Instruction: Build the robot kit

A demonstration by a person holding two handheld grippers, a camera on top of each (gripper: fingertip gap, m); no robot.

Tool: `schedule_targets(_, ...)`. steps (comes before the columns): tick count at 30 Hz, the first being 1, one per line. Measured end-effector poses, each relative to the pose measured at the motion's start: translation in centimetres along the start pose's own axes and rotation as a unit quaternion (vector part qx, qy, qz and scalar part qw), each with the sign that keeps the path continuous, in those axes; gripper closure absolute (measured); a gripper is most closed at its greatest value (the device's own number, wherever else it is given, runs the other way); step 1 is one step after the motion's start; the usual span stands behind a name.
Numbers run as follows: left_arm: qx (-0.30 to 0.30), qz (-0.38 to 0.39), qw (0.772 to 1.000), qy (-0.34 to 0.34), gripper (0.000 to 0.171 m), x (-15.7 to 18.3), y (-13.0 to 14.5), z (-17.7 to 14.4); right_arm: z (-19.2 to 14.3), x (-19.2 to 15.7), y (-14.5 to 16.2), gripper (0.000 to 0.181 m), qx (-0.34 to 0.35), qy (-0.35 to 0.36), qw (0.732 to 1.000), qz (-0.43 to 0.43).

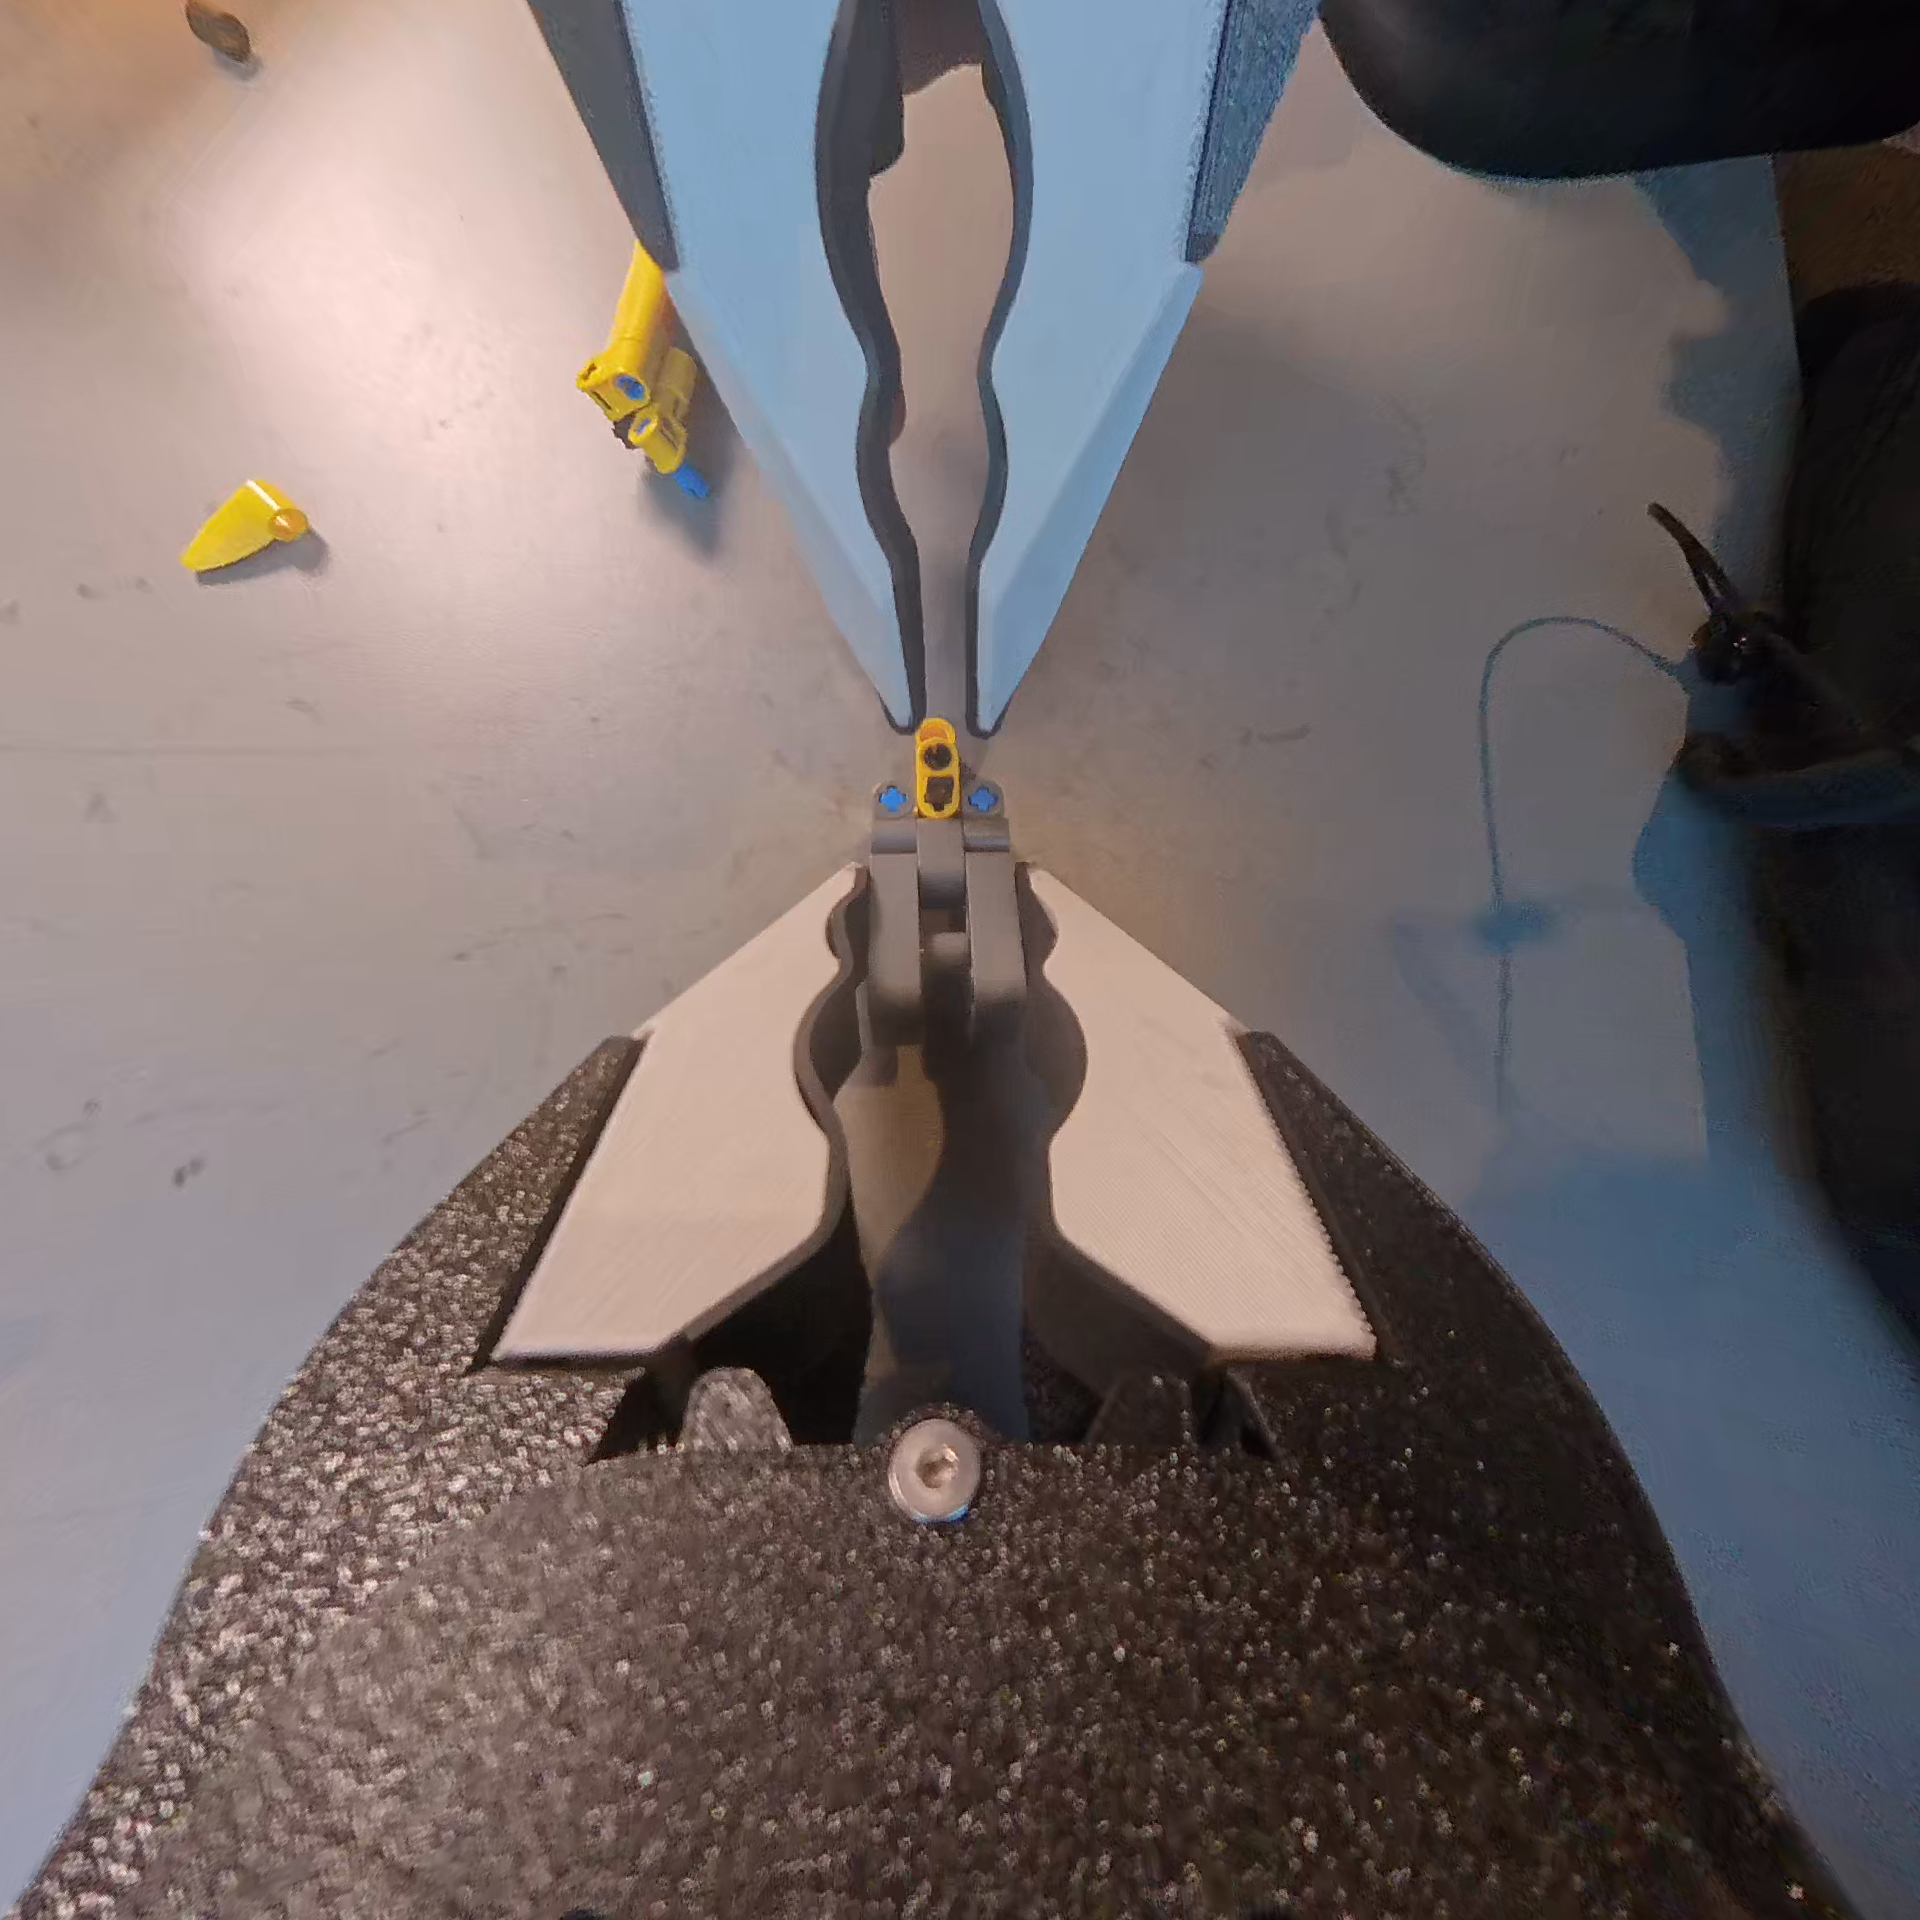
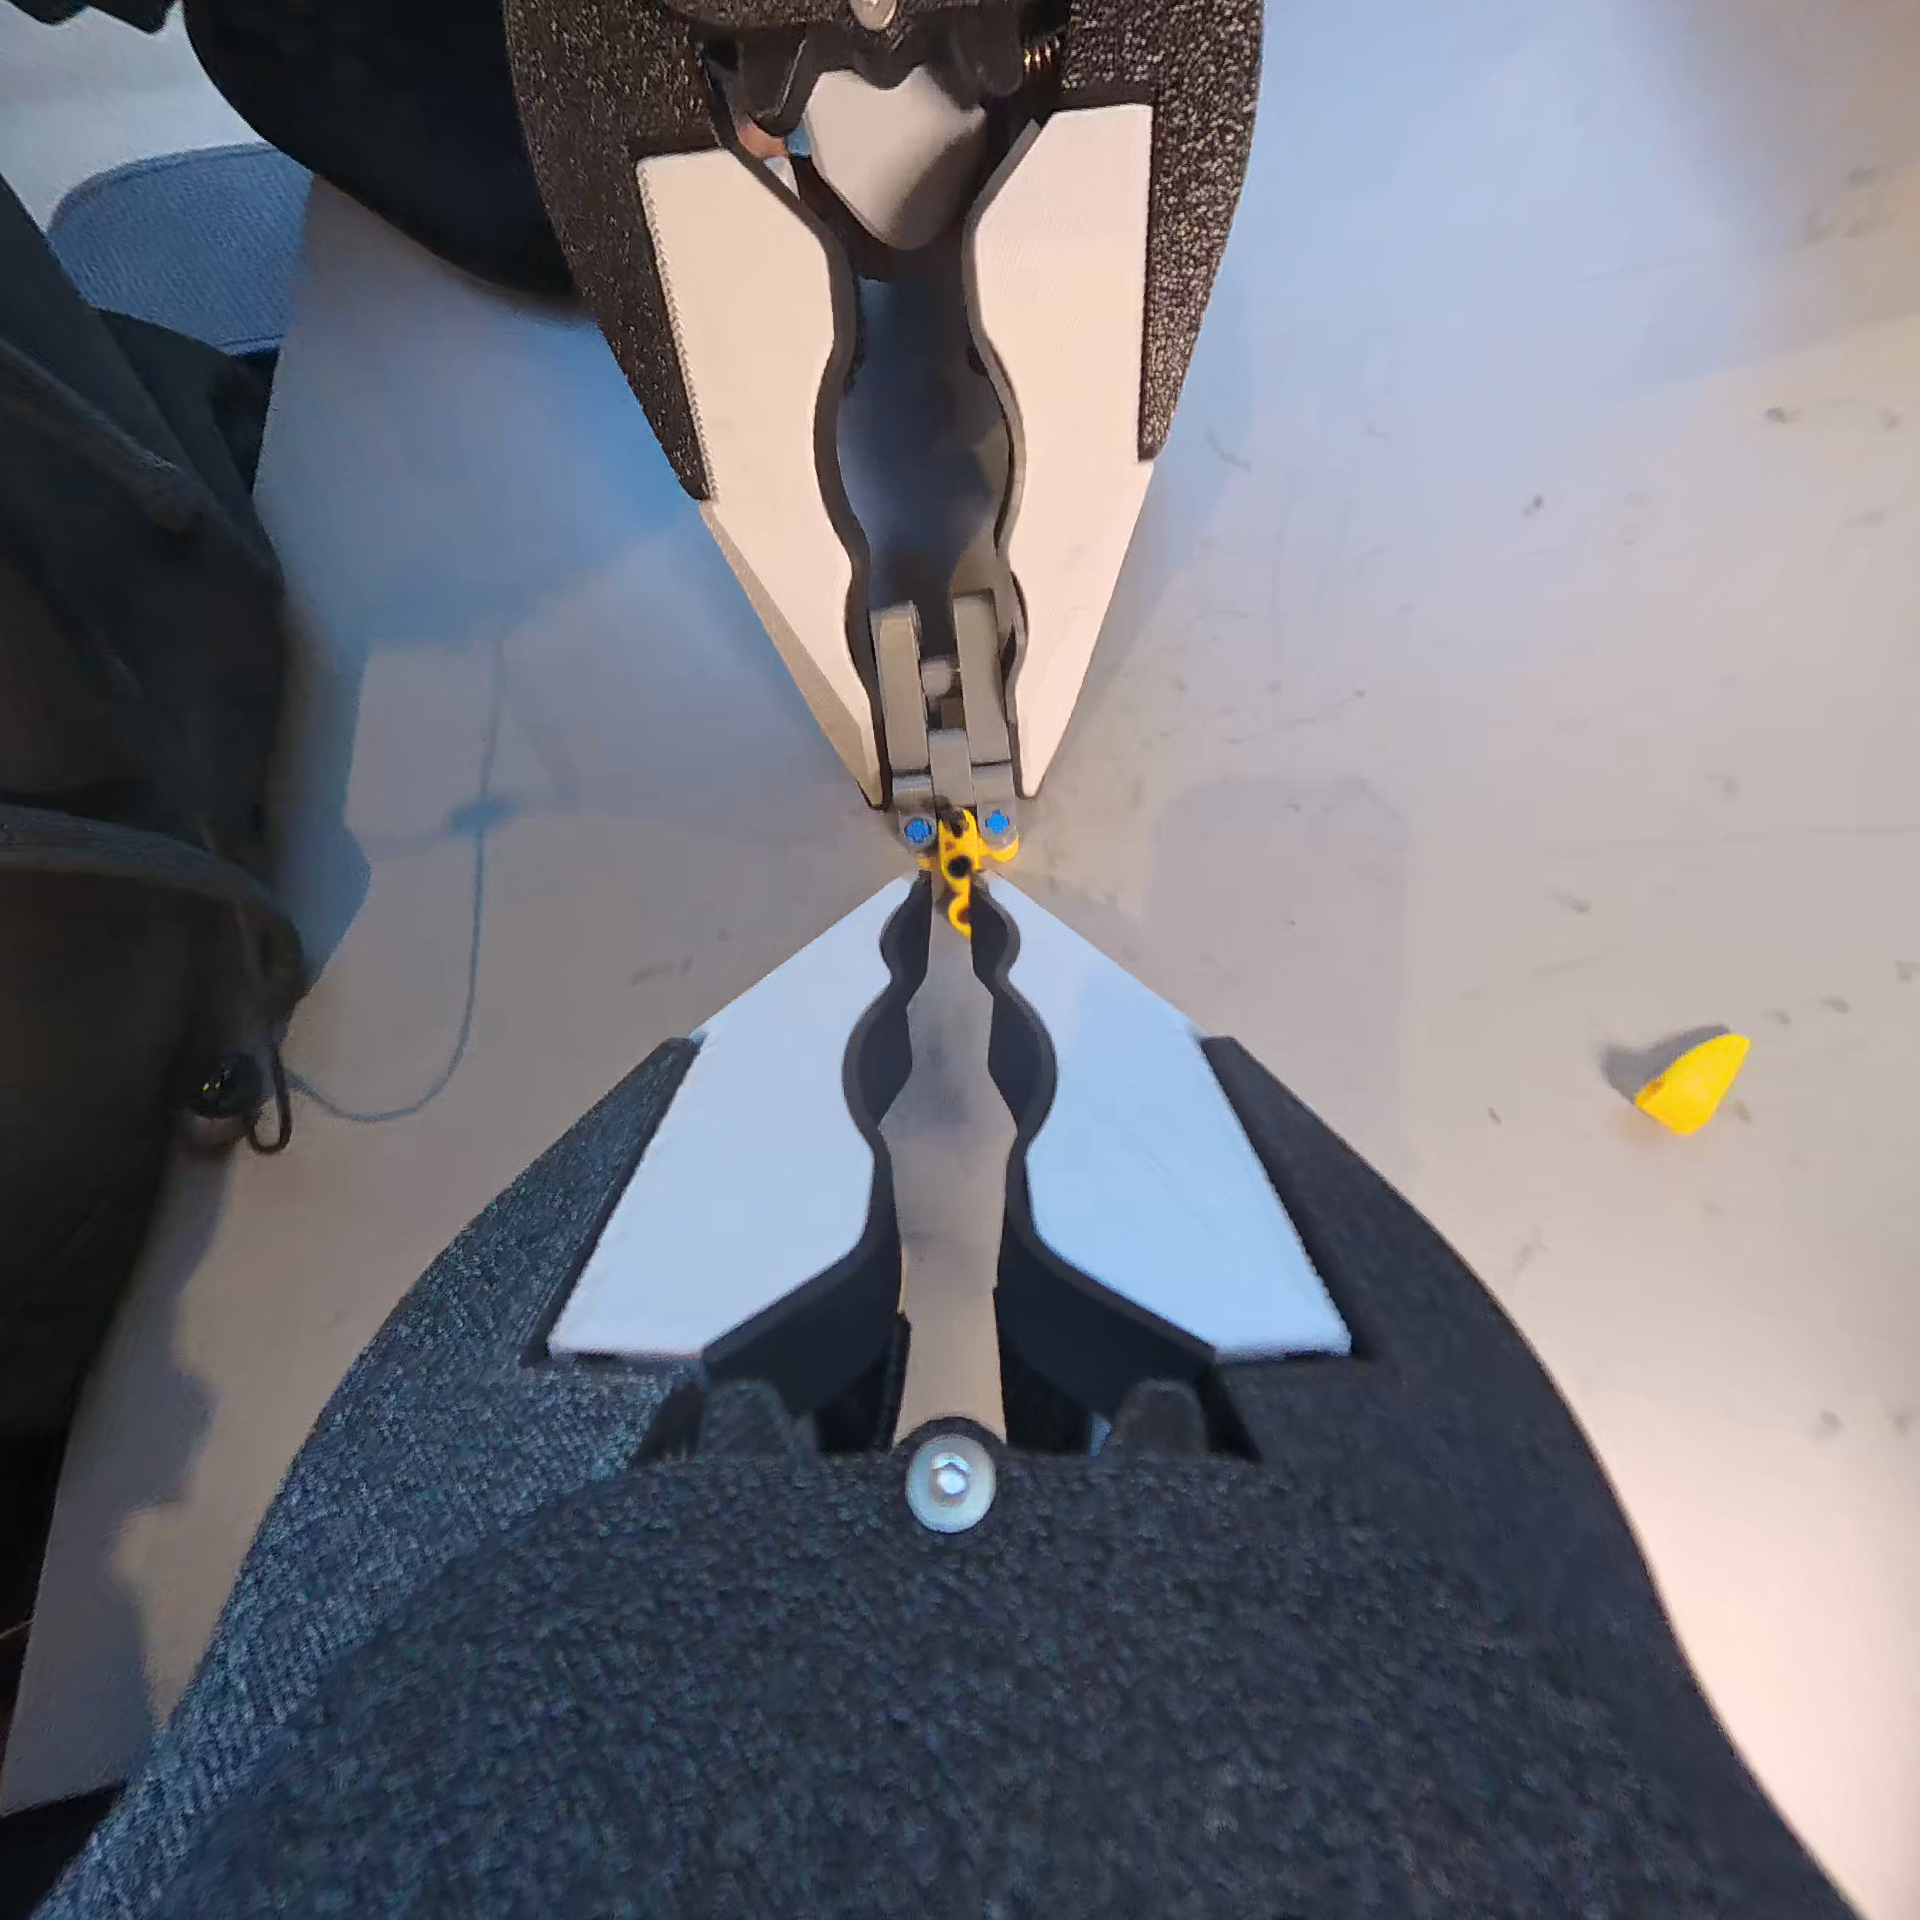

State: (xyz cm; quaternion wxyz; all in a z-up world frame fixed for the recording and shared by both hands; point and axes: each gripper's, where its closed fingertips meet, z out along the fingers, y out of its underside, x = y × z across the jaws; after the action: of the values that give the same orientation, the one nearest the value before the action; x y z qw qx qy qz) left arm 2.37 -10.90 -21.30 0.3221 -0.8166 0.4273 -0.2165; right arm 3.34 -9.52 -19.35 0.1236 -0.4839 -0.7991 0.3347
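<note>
Left gripper (image 1: 940, 873) jaws clamp grey beam assembly (image 1: 940, 904) above table (image 1: 416, 935) | right gripper (image 2: 951, 883) jaws pinch small yellow connector (image 2: 958, 868) at its tip | risk: misaligned push pops connector loose.

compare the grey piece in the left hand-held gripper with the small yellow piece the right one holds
The grey piece is longer, built of parallel beams with blue pins at its end; the yellow piece is one short link. The grey piece sits deep between the left hand-held gripper fingers; the right hand-held gripper pinches the yellow piece at its tips. Both are plastic building parts, meeting end to end.
</note>
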Motion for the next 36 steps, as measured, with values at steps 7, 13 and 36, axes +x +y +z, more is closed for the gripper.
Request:
schedule_targets(7,0.002,0.002,1.000,-0.012,0.146,-0.4,0.1,-0.1,0.4,0.3,0.0,0.174,-0.008,0.016,0.999,-0.028)
schedule_targets(13,0.002,0.004,1.000,-0.017,0.146,-0.8,0.3,-0.3,-5.2,4.1,3.2,0.144,-0.047,0.113,0.992,-0.017)
schedule_targets(36,0.027,0.005,0.999,-0.019,0.147,-1.1,-0.3,-0.2,-3.6,2.4,-0.2,0.166,0.082,0.094,0.990,-0.062)
